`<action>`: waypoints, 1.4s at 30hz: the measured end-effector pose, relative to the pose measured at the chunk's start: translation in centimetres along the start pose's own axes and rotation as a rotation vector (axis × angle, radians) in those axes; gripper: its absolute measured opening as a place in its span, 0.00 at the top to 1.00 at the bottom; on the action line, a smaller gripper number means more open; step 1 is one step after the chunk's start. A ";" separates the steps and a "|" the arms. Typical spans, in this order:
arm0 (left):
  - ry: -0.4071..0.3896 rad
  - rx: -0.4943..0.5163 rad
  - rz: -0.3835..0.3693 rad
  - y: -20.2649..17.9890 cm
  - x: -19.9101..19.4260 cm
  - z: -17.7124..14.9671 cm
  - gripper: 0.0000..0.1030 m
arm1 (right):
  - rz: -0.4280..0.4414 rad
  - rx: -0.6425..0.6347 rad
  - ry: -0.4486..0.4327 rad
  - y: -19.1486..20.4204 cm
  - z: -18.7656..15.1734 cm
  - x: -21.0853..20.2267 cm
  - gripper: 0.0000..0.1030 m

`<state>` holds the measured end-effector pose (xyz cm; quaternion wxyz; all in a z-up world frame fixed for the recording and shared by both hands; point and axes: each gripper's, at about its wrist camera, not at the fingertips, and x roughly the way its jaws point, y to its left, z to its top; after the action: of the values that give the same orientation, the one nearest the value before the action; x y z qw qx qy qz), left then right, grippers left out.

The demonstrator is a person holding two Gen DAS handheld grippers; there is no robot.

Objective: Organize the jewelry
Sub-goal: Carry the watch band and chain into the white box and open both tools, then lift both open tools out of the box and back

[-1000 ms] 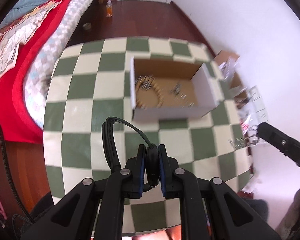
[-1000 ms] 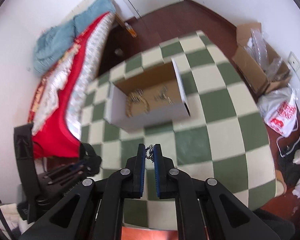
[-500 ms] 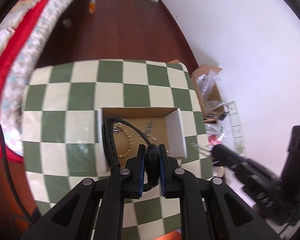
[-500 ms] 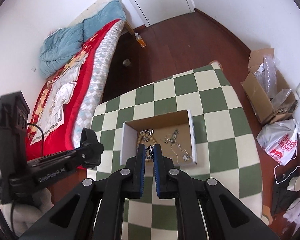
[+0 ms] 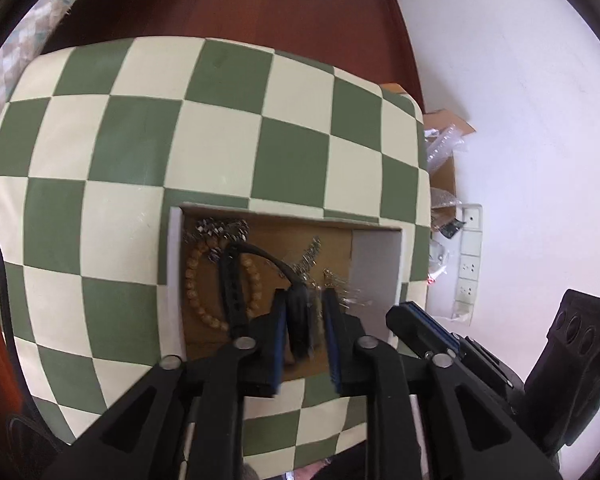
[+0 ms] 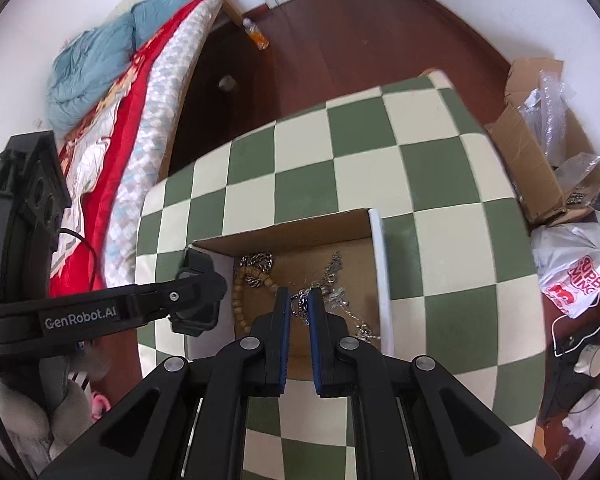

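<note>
Your left hand-held gripper (image 5: 305, 320), low in the frame over the open cardboard box (image 5: 374, 264) on the checkered counter (image 5: 220, 128), is opening, and the black watch (image 5: 236, 280) between its pads looks freed. Your right hand-held gripper (image 6: 299, 305) is clenched on a silver chain (image 6: 300, 300) above that box, where a wooden bead bracelet (image 6: 239, 296) and other chains lie.

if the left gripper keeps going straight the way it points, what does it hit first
Probably the brown floor of the open cardboard box, near the wooden bead bracelet; the left gripper, its jaws opening around a black watch, hangs above it.
</note>
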<state>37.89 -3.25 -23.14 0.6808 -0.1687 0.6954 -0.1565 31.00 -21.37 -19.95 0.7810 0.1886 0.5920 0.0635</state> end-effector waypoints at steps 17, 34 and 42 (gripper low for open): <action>-0.319 0.122 0.546 0.7 -4.1 -2.6 0.00 | -0.350 -0.145 0.104 2.0 -1.2 0.8 0.00; -0.346 0.102 0.505 1.5 -5.8 -10.2 0.00 | -0.380 -0.136 0.051 2.3 -6.1 -3.1 0.00; -0.498 0.137 0.493 -0.8 -11.6 -15.6 0.00 | -0.385 -0.145 -0.087 3.2 -8.9 -9.5 0.00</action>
<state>22.50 1.04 -12.07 0.8563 0.0172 0.5160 0.0124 20.21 -19.58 -12.24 0.8151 0.0179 0.5766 -0.0528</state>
